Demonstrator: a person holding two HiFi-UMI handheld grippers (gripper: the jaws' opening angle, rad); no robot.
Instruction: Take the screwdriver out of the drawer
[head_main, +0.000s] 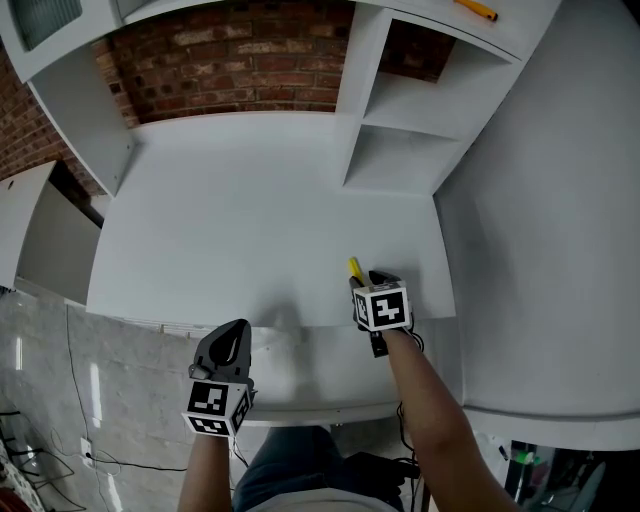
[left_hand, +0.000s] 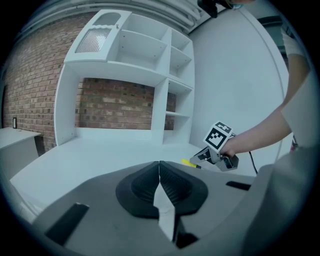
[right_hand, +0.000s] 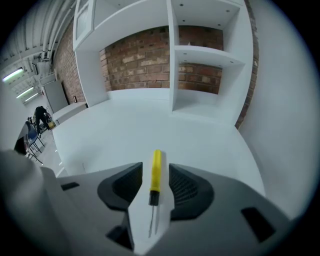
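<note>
Since the yellow screwdriver (right_hand: 156, 172) is seen lying flat on the white desktop (head_main: 250, 220), the removal from the drawer is judged to be done or all but done; the drawer itself cannot be made out with certainty in any view. The screwdriver is straddled by the right gripper (head_main: 368, 285), whose jaws stand apart on either side of the handle without clamping it, so the tool is released and only a withdrawal is judged to be left. The left gripper (left_hand: 159, 172) is held clenched on nothing, below and short of the desk's front edge (head_main: 300, 328). Ahead of the right gripper and to its left, broad bare desktop is offered. Ahead and slightly to its right the shelf unit (head_main: 400, 130) rises, and close on its right the desktop's side edge and a white wall (head_main: 560, 200) are met, so room is tightest there.
</note>
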